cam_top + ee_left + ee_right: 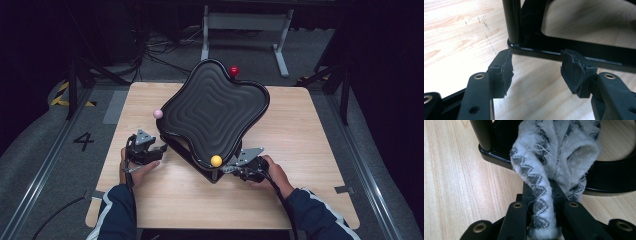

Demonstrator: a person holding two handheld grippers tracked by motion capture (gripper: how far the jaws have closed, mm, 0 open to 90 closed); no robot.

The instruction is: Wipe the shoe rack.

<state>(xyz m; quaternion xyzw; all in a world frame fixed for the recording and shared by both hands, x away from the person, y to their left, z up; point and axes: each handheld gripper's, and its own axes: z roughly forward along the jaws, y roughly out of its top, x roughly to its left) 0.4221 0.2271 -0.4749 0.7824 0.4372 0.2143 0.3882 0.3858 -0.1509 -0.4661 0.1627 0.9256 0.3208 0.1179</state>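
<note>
A black tray with a rippled surface stands tilted on a black stand in the middle of the wooden table. Balls sit at its corners: red, pink and yellow. My left gripper is at the tray's near left, open, with nothing between its worn pads; the stand's base bar and a post lie just ahead of it. My right gripper is beneath the yellow ball, shut on a white cloth with a grey zigzag pattern that bunches up against the stand's base.
Bare wood lies to the left, right and front of the stand. Beyond the table, a grey floor carries cables and a white metal frame. Dark stand legs rise at both far sides.
</note>
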